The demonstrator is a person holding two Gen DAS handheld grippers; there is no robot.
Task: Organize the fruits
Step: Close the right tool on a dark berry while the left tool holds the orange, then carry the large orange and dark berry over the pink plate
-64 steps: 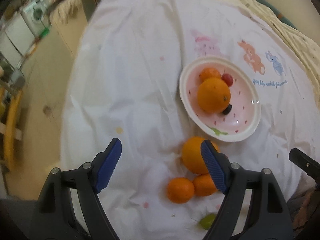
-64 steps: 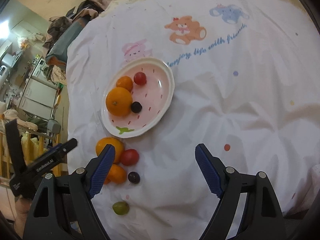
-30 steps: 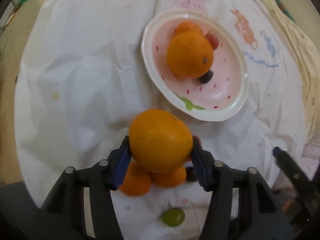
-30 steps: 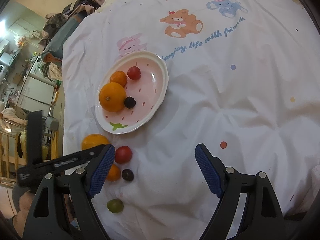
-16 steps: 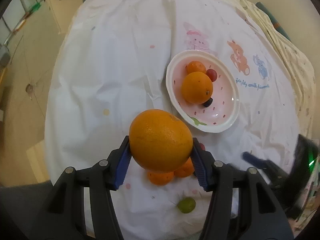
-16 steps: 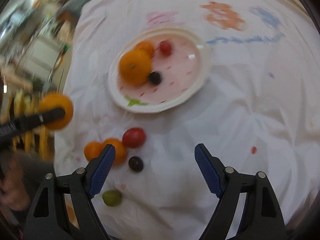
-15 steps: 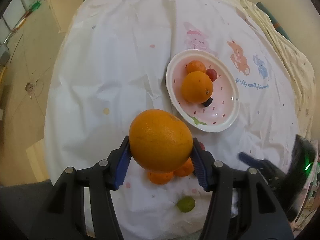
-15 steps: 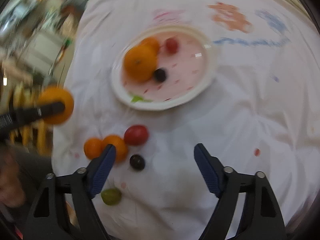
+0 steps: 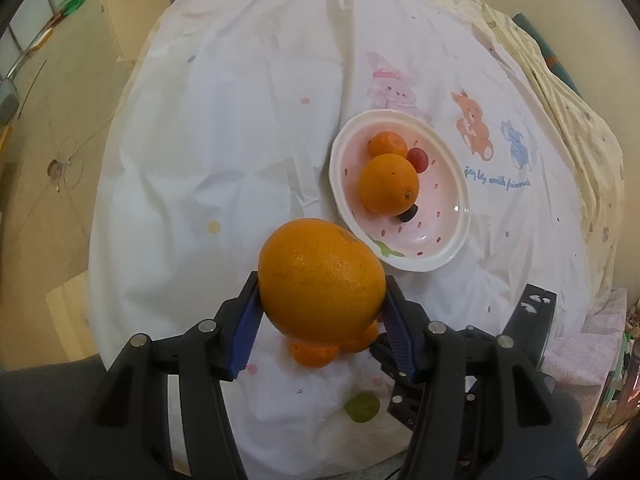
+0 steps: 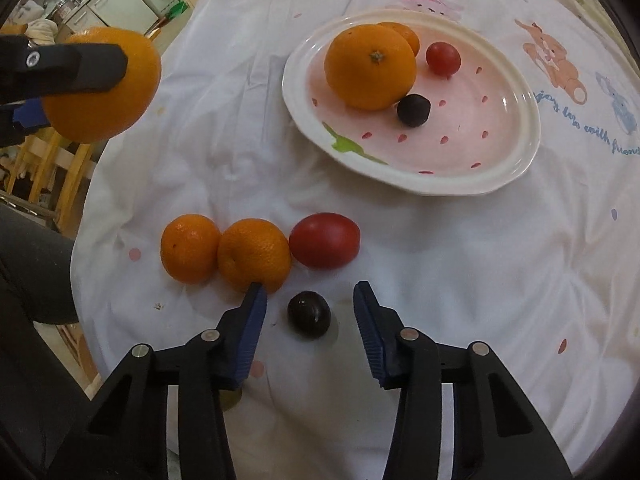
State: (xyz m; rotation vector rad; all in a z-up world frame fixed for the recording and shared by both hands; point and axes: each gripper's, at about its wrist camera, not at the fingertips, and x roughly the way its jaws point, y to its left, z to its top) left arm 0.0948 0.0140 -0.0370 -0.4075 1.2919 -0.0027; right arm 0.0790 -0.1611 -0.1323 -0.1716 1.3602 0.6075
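Observation:
My left gripper [image 9: 322, 300] is shut on a large orange [image 9: 320, 278] and holds it in the air near the pink-and-white plate [image 9: 456, 236]. The held orange also shows in the right wrist view [image 10: 104, 84]. The plate [image 10: 516, 168] holds an orange [image 10: 370, 66], a mandarin [image 10: 406, 36], a red tomato [image 10: 443, 58] and a dark plum [image 10: 414, 109]. My right gripper [image 10: 308, 308] is open, low over the cloth, with a dark plum [image 10: 309, 314] between its fingers. Two mandarins [image 10: 190, 248] [image 10: 254, 255] and a red tomato [image 10: 324, 246] lie just beyond.
A white cloth with cartoon animals [image 9: 472, 132] covers the round table. A small green fruit [image 9: 362, 407] lies near the table's near edge. The floor and furniture [image 10: 52, 176] lie past the left edge.
My left gripper closed on the large orange and lifted it off the cloth. My right gripper dropped and moved in toward the loose fruits, its jaws narrowed around the dark plum.

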